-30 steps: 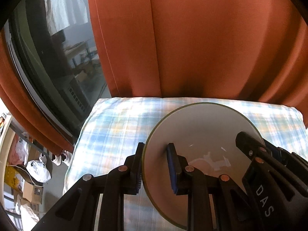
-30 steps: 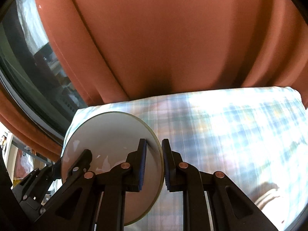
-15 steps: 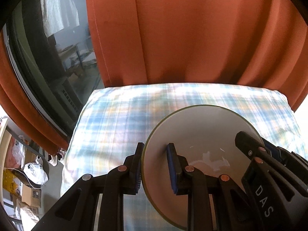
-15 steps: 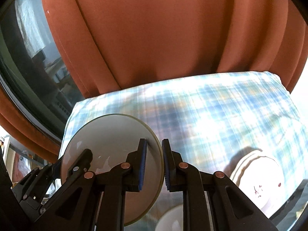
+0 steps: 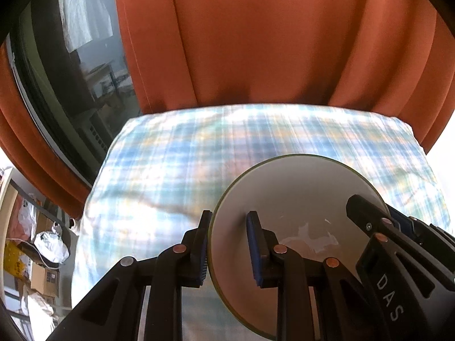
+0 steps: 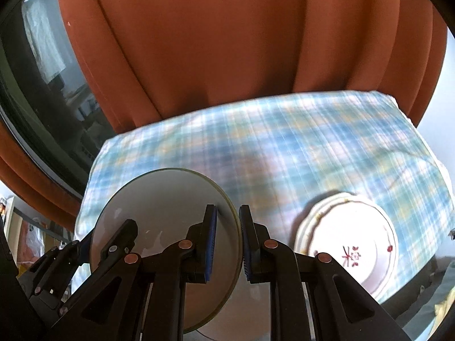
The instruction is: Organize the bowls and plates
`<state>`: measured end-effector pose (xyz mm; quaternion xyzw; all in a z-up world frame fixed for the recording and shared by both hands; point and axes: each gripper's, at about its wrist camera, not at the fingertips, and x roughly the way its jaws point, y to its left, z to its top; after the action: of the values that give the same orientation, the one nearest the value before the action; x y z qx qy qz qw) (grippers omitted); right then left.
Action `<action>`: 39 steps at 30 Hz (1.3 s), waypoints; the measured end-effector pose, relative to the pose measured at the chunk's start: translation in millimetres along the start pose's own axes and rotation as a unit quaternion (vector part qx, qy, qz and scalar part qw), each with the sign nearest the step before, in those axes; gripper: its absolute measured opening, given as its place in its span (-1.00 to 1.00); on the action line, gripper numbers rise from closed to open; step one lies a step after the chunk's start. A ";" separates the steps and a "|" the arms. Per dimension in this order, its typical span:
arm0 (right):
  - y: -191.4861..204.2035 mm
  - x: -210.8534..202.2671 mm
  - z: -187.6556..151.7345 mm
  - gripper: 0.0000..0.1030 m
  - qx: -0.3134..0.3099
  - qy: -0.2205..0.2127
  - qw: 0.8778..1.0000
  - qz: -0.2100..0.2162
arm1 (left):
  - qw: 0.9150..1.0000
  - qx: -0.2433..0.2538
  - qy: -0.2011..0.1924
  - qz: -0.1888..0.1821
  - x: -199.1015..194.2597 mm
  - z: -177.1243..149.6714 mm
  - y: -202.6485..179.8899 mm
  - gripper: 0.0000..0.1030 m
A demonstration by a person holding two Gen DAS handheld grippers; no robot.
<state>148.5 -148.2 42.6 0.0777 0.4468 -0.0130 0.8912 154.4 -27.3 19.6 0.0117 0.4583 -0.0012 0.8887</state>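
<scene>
A round grey plate with a thin green rim (image 5: 295,196) (image 6: 165,201) hangs above the checked tablecloth, carried by both grippers. My left gripper (image 5: 227,244) is shut on its left rim, one pad under and one pad on the top face. My right gripper (image 6: 227,238) is shut on the opposite rim. Each gripper shows in the other's view: the right gripper (image 5: 398,244) at the right, the left gripper (image 6: 93,253) at the lower left. A stack of white scalloped plates with a red flower mark (image 6: 349,241) lies on the cloth at the right.
The table wears a blue and white checked cloth (image 5: 227,147) (image 6: 256,142). Orange curtains (image 5: 270,42) hang right behind its far edge, and a dark window (image 5: 71,71) is at the left. Boxes and bags (image 5: 42,255) clutter the floor at the left. Another pale dish edge (image 6: 250,321) shows beneath my right gripper.
Both grippers have carried the grey plate sideways over the table. The curtains slid left in both views, and the white flowered plates came into sight at the right of the right wrist view.
</scene>
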 end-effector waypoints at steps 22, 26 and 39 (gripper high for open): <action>-54.3 15.0 -62.8 -0.62 -0.069 0.064 0.994 0.056 | 0.995 -0.058 0.044 0.068 -2.0 -82.8 -45.8 -0.59; -49.3 21.0 -63.9 -0.62 -0.085 0.068 0.992 0.066 | 0.993 -0.075 0.045 0.079 0.7 -86.7 -41.6 -0.59; -34.2 48.9 -57.5 -0.62 -0.105 0.085 0.989 0.066 | 0.991 -0.091 0.072 0.071 26.4 -83.1 -28.4 -0.59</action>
<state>129.0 -171.1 -34.6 0.0140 0.5140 0.0997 0.8519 101.7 -53.7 -50.6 -0.0364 0.5176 0.1041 0.8485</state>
